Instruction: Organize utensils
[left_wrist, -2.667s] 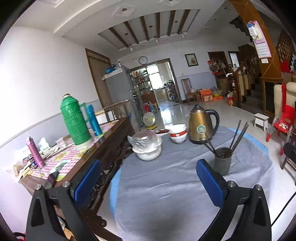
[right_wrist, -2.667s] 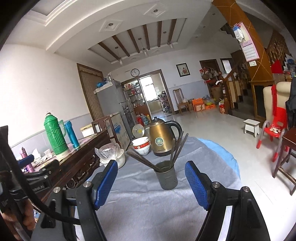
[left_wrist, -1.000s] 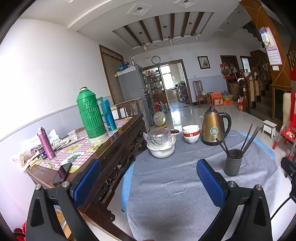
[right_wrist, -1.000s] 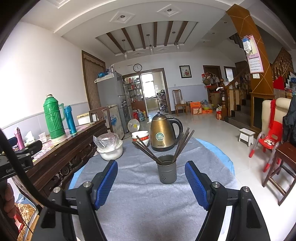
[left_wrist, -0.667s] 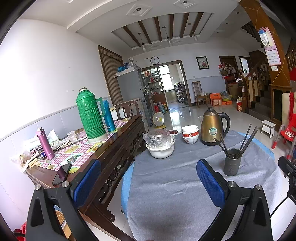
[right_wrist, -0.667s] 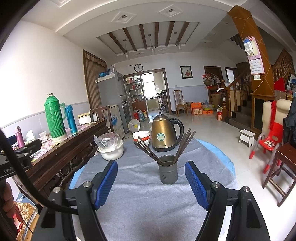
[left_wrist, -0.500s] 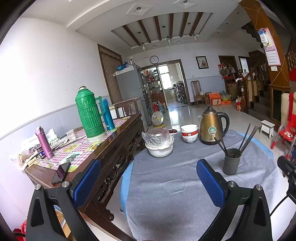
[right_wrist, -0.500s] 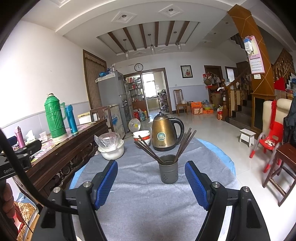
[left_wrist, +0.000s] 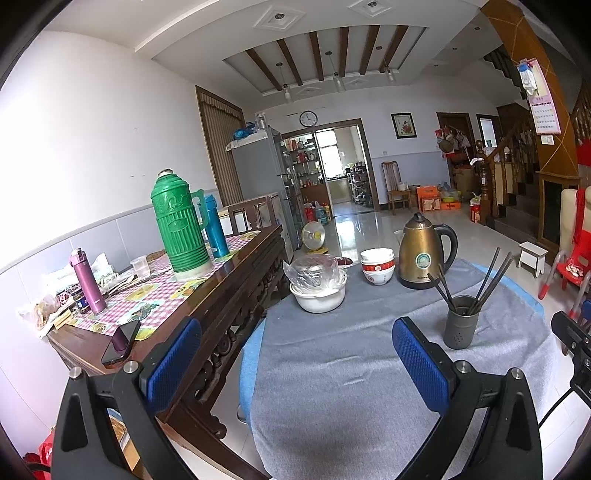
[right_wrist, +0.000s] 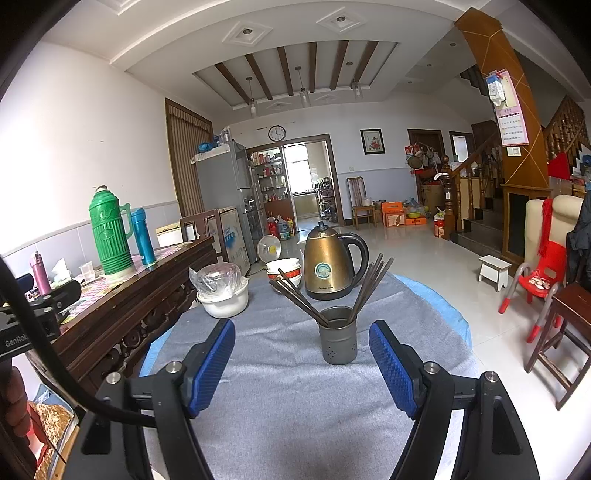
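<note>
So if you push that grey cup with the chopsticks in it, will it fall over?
Probably easily: the grey cup is narrow, and the chopsticks lean far past its rim, making it top-heavy. The soft cloth could catch its base.

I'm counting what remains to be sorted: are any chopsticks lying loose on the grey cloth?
No, every chopstick stands in the grey holder; the grey cloth around it lies bare.

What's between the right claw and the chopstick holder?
Nothing visible. The right claw is open, facing the grey chopstick holder, with only bare grey tablecloth between them. The kettle and bowls stand behind the holder.
</note>
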